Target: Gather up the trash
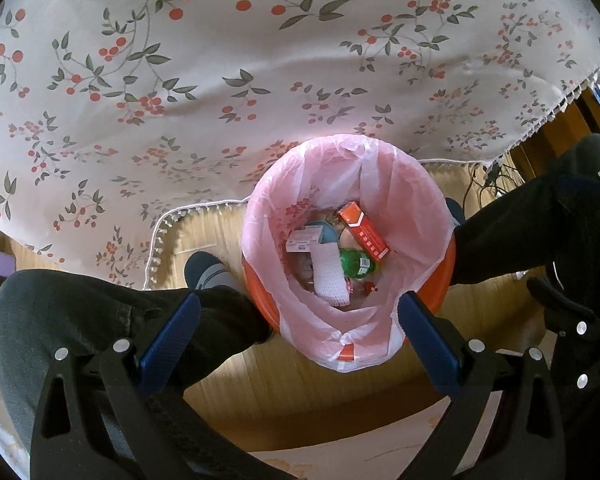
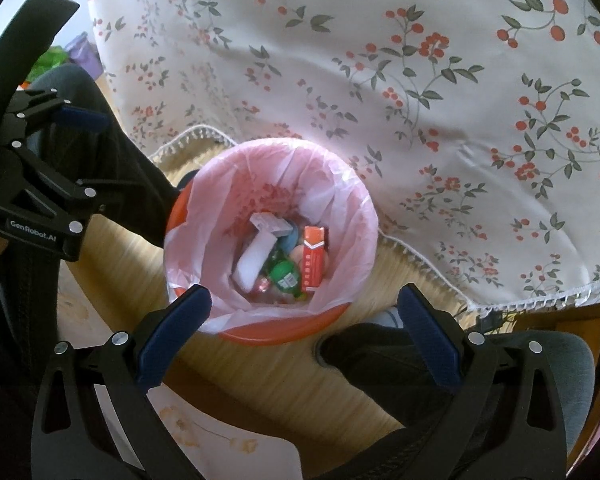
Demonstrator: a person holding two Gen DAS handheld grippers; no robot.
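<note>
Both grippers, left gripper (image 1: 300, 316) and right gripper (image 2: 302, 312), hang with jaws spread and empty above the orange round bin (image 1: 260, 300) on the floor; its thin pink plastic liner (image 1: 404, 200) seems light and easily torn, so take the knotted rim.

Wood floor (image 1: 340, 392) — orange bin (image 1: 260, 296) standing on it, beside tablecloth (image 1: 260, 100) edge.

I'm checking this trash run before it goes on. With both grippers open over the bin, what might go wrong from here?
1. The pink liner sits loose and bunched at the near rim; a lowering left gripper or right gripper might snag it and pull it off the orange bin.
2. The person's legs flank the bin closely, so a knee could nudge or tip it.
3. The tablecloth hangs over the bin's far edge and could deflect dropped trash.
</note>
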